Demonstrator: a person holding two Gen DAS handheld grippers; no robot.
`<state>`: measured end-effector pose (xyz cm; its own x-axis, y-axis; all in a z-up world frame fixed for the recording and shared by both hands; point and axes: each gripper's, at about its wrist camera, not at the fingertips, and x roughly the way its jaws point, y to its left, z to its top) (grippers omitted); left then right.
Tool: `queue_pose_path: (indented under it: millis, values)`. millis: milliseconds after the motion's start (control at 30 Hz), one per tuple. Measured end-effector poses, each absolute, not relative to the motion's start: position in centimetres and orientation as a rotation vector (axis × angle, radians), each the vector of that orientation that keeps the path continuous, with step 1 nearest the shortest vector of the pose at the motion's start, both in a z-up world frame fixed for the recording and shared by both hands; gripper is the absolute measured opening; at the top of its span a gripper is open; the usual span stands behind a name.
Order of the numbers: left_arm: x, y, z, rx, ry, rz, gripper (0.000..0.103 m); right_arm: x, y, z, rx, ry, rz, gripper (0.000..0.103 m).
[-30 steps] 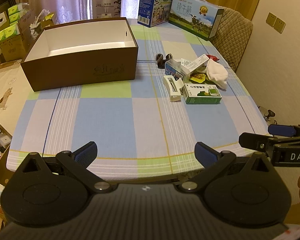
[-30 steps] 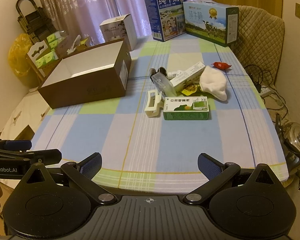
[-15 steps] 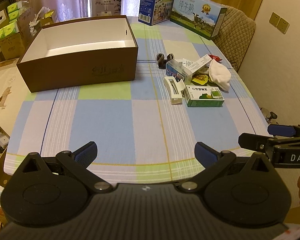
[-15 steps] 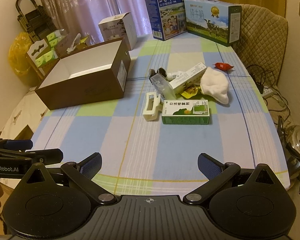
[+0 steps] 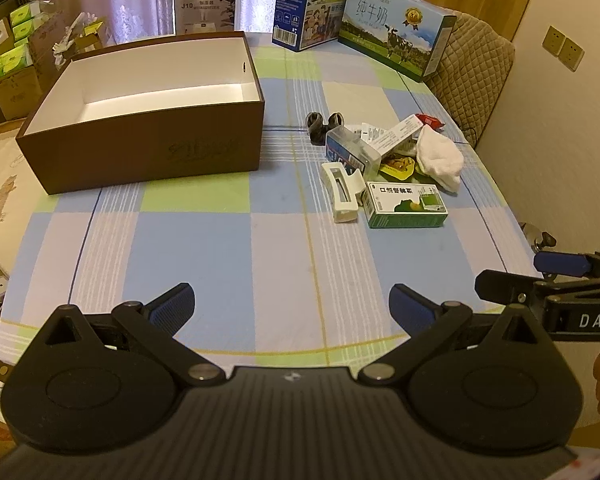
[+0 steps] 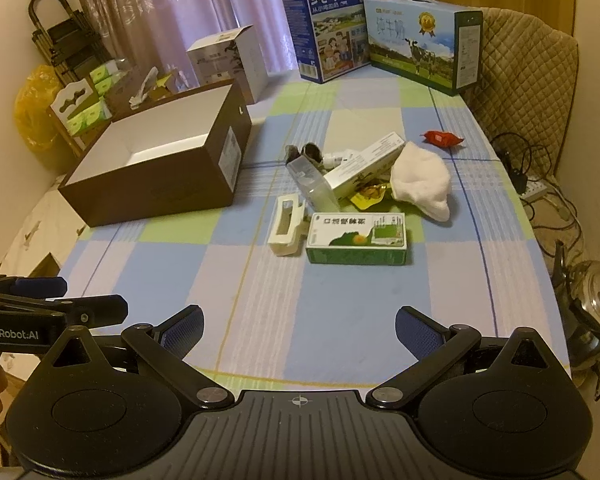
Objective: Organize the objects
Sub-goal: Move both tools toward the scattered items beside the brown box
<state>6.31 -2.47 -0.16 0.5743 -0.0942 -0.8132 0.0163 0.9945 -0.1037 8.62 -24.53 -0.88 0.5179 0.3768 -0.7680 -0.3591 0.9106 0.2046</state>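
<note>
An open brown box (image 5: 140, 152) with a white inside stands at the table's left; it also shows in the right wrist view (image 6: 160, 176). To its right lies a pile: a green box (image 5: 406, 210) (image 6: 356, 238), a white hair clip (image 5: 342, 192) (image 6: 286, 224), a white sock (image 5: 438, 158) (image 6: 420, 184), a long white carton (image 6: 364, 168), a clear case (image 5: 350, 150), a yellow packet (image 5: 398, 166), a dark item (image 5: 322, 124) and a red packet (image 6: 442, 138). My left gripper (image 5: 290, 308) and right gripper (image 6: 298, 326) are open and empty above the table's near edge.
Two milk cartons (image 6: 326, 24) (image 6: 422, 38) and a white box (image 6: 228, 64) stand at the far end of the checked tablecloth (image 5: 236, 256). A padded chair (image 6: 528, 88) and a kettle (image 6: 592, 304) are to the right. Tissue boxes (image 5: 8, 48) are to the left.
Both grippers have moved forward over the table's near edge towards the objects. Both stay open and empty. Nothing on the table has moved.
</note>
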Motion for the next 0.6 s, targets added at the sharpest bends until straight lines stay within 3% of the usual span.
queue_pose_path:
  millis: [600]
  values:
    - [11.6,-6.0,-1.3,-0.080,0.981,-0.067,0.102,14.1,-27.3,-1.9,0.018,0.959,0.465,0.100]
